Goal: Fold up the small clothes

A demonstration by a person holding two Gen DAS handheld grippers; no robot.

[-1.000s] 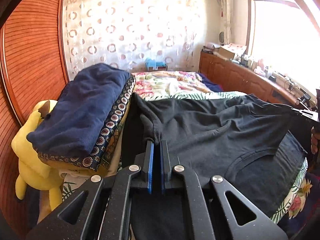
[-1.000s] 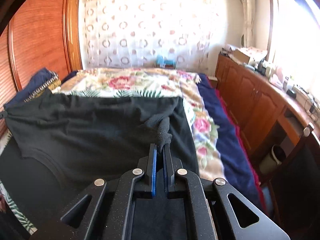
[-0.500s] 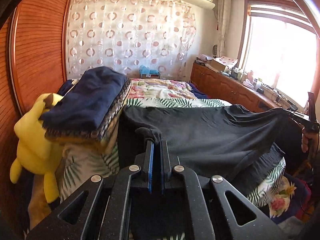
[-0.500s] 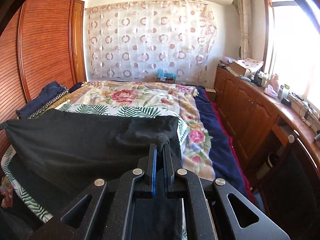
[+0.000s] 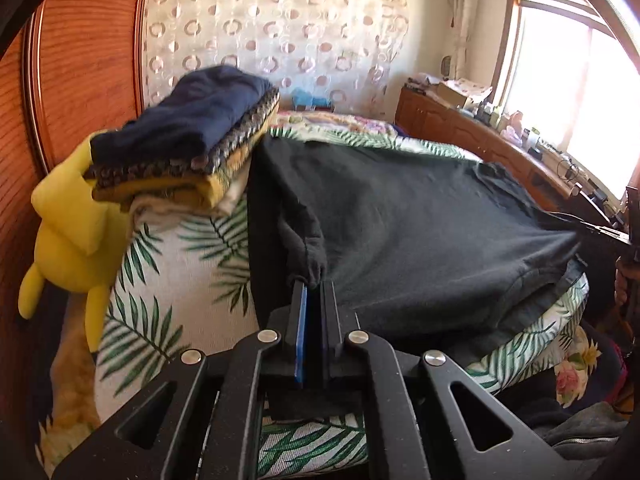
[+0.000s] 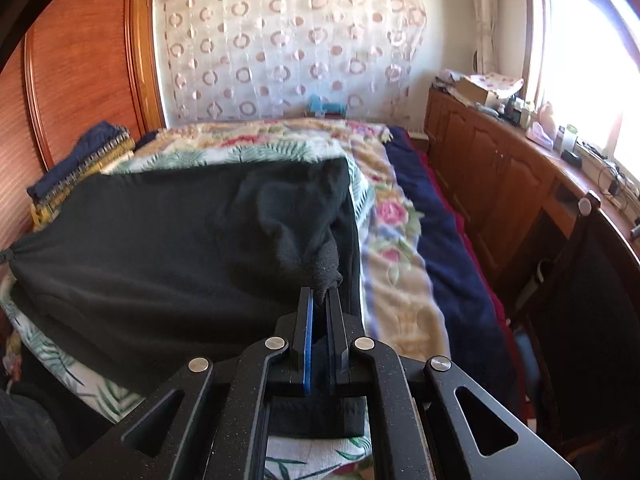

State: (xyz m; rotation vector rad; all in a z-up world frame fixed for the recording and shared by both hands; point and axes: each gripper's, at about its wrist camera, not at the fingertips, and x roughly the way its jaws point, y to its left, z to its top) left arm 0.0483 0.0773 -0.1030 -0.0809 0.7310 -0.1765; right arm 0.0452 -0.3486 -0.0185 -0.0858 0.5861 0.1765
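I see my left gripper [image 5: 314, 286] and right gripper [image 6: 320, 294] each pinching the black shirt [image 5: 420, 232] tight; only the left view shows the yellow toy [image 5: 76, 224].

Left gripper [image 5: 313, 286] and right gripper [image 6: 320, 294] both angle downward, fingers [image 5: 299, 304] pinched shut (each clamping cloth).

Home bedroom: bed [image 6: 400, 280], curtain [image 6: 288, 48].

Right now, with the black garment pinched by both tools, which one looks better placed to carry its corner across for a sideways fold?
Probably the left tool: folded clothes crowd that side, while the black garment has open bedspread beyond the right tool.
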